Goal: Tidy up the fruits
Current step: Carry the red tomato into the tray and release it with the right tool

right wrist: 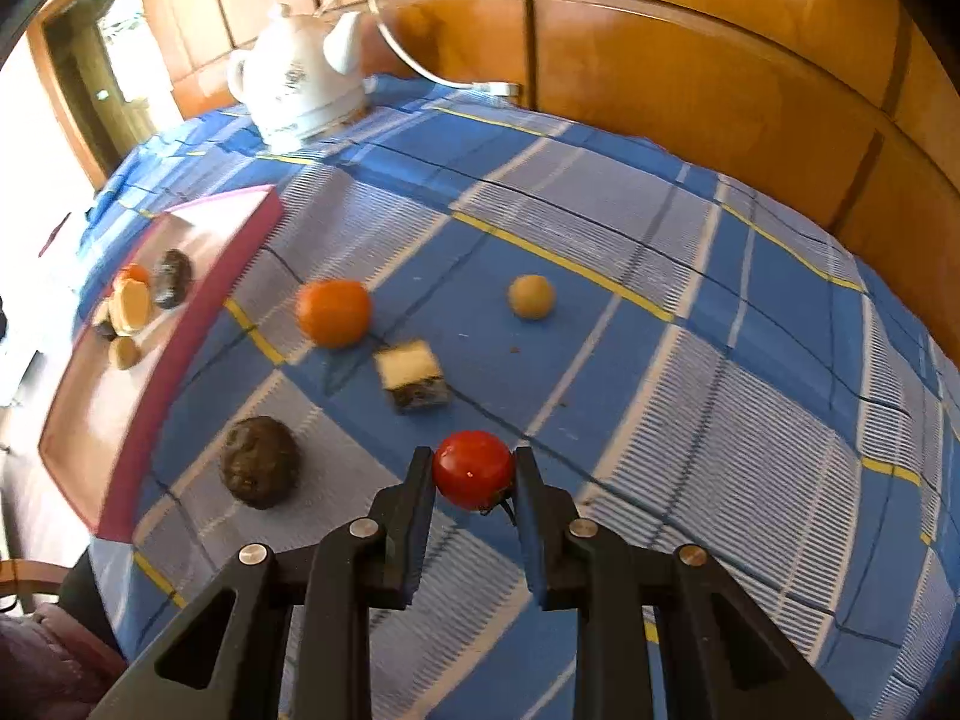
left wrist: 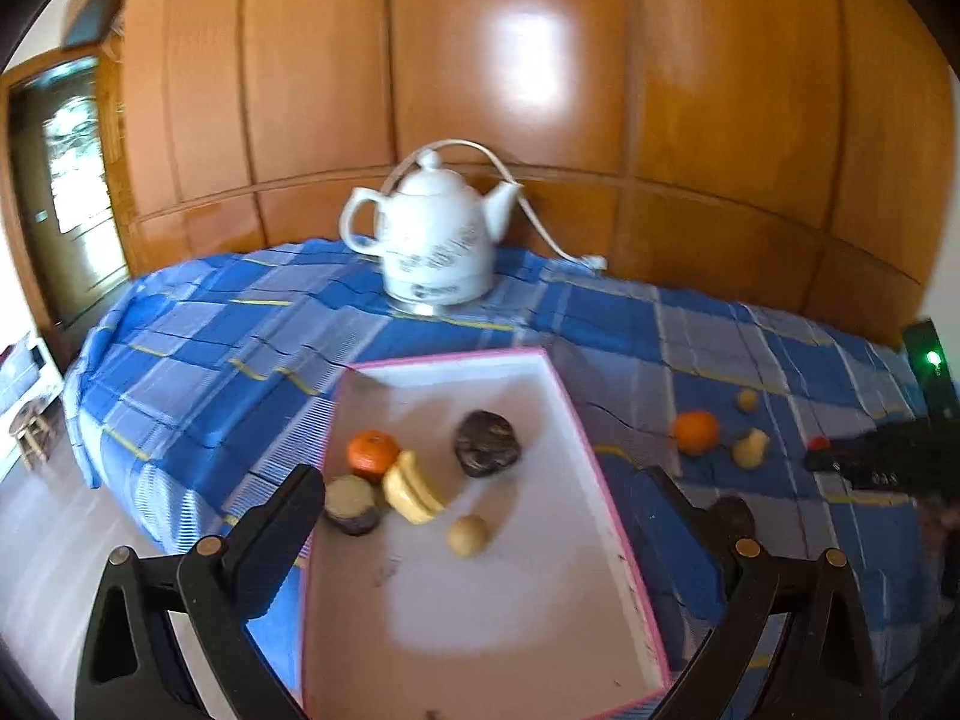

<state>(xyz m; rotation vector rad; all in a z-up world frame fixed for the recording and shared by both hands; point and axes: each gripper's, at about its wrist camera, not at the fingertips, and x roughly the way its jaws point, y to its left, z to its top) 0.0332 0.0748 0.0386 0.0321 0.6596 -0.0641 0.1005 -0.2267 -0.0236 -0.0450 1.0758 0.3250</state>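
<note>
tray [left wrist: 576, 396]: on bench [right wrist: 660, 360], left side | kettle [left wrist: 429, 240]: behind tray, by wall | five fruits in tray | tomato [right wrist: 474, 477]: front, between right tongs [right wrist: 474, 468] | loose fruits: right of tray

Pink-rimmed tray [left wrist: 606, 480] – near end cut off; kettle [left wrist: 432, 240] print blurred.

My left gripper [left wrist: 489, 516] is standing wide apart at the bottom of its view, fingers empty and angling downward. My right gripper [right wrist: 474, 471] is pinching a small red tomato [right wrist: 473, 468] at lower centre, tilting steeply down.
</note>
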